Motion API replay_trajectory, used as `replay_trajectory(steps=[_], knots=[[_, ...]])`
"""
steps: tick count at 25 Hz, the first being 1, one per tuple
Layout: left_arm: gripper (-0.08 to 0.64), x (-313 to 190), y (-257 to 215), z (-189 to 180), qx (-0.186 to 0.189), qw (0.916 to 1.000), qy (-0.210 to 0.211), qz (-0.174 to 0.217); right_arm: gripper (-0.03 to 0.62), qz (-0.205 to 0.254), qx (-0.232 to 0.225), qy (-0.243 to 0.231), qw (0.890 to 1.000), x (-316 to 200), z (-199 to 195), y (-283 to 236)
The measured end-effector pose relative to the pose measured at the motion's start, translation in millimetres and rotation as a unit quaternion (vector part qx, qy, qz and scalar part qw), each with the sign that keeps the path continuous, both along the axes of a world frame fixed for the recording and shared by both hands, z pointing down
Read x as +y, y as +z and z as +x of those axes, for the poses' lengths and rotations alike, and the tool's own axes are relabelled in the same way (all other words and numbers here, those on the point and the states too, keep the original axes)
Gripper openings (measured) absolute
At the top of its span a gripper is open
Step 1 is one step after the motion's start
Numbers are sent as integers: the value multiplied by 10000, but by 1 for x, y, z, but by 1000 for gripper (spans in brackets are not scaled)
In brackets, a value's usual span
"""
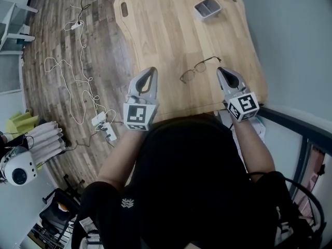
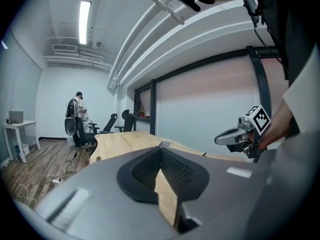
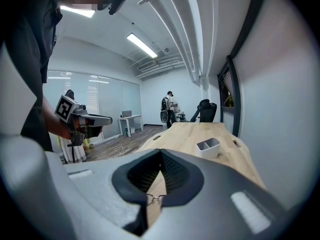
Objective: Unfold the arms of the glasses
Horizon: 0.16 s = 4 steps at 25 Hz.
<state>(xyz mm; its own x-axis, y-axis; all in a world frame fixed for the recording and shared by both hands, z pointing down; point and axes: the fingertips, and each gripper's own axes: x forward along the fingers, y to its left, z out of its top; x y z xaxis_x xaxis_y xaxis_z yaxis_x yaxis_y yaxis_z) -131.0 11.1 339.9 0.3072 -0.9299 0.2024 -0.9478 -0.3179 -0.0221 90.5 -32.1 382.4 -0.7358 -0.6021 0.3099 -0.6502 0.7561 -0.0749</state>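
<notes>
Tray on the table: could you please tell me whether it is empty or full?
Empty, it seems: the head view looks down into both compartments of the tray and shows only grey bottoms.

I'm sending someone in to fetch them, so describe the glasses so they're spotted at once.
Start at the long wooden table. Near its close edge, between the left gripper and the right gripper, lie the glasses, nearer the right one. They are a thin dark wire frame, unlike the boxy grey tray at the far end.
</notes>
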Motion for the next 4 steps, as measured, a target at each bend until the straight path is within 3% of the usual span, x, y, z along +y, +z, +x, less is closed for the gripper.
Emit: replay_trajectory(steps=[4], knots=[[3,2,-3,-2,-6,10000,12,25,0,-51,41,13,10000,3,-2,-1]])
